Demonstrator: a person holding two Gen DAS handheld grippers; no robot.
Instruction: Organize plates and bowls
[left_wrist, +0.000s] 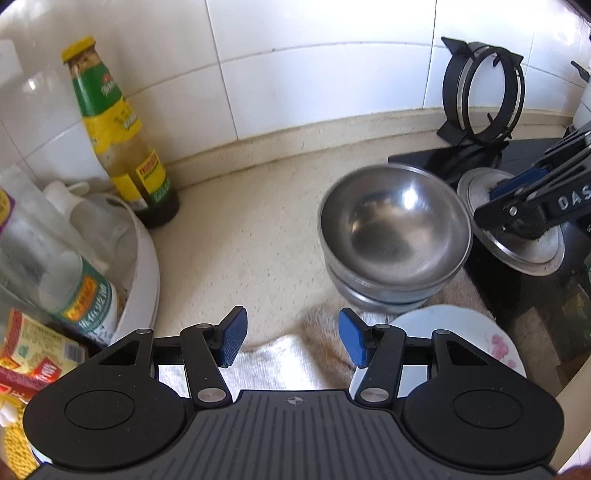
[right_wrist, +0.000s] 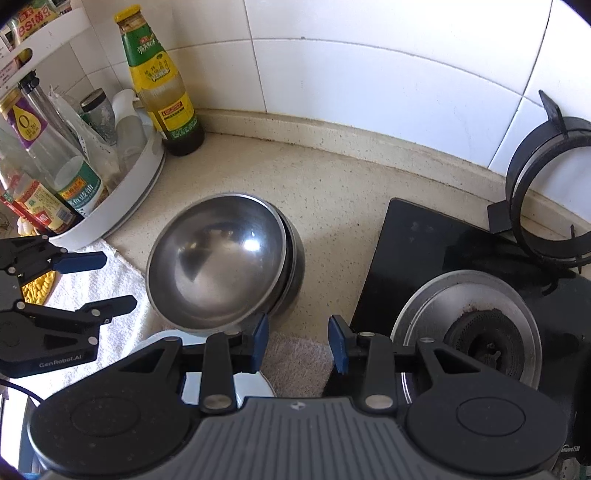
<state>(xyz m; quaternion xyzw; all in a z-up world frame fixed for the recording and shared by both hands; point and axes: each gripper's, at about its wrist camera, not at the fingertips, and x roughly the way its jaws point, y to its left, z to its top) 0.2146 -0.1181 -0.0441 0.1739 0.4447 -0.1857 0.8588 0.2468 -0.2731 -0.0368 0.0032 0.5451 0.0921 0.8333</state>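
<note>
Two steel bowls (left_wrist: 393, 232) sit nested on the worktop (left_wrist: 258, 229), the upper one tilted; their near side rests on a white towel (left_wrist: 291, 354), their far side is near the black hob (right_wrist: 413, 258). A white plate (left_wrist: 491, 343) with pink flowers lies on the towel just in front of them. The left tool (left_wrist: 292, 341) hangs over the towel, fingers spread, holding nothing. The right tool (right_wrist: 297, 343) is also spread and empty, its left finger just beside the upper bowl's rim; I cannot tell whether they touch. Readable writing: "GenRobot.AI" on the left tool in the right view, "DAS" on the right tool in the left view. The sauce bottle (right_wrist: 162, 81) by the tiled wall carries green and yellow labels in Chinese, too small to read. A white rack (right_wrist: 122, 206) of bottles crowds the left edge. Bare worktop lies between rack and bowls. A burner (right_wrist: 476, 332) lies right.
</note>
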